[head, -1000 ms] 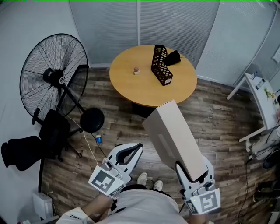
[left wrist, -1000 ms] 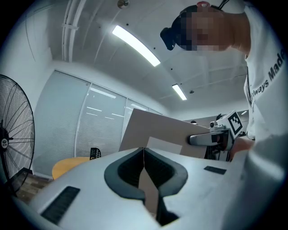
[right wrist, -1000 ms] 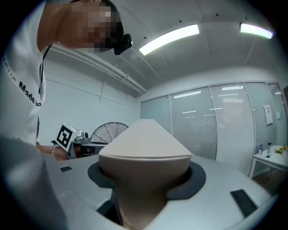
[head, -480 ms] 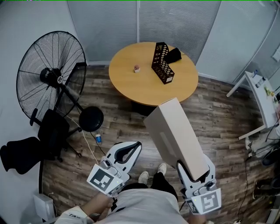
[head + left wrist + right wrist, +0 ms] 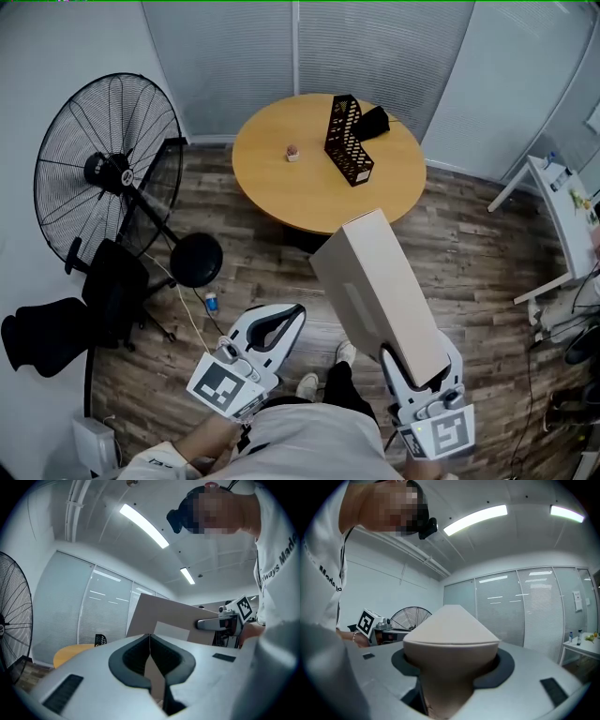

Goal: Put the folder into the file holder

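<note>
We hold the folder (image 5: pixel 375 291) in the right gripper (image 5: pixel 419 361), whose jaws pinch its near end. The right gripper view shows the tan edge of the folder (image 5: pixel 450 634) wedged between the two pads. The folder is up in the air over the wooden floor, well short of the table (image 5: pixel 281 187).

Its long axis runs from 5 o'clock at the gripper to 11 o'clock at its free end, so it already points roughly toward the table. The file holder (image 5: pixel 345 141) stands on the tabletop at about 11 o'clock from the right gripper, well apart from the folder's far end. Its own long side lies on much the same 11-to-5 line.

That rough match of the two axes is what we judge the coming move turns on — carry the folder forward along its own length, then tip it down into the open top.

The left gripper (image 5: pixel 292 317) hangs at our 9 o'clock side with its jaws pressed together on nothing. It lies no nearer to the holder than the right one — so the right does the work.
</note>
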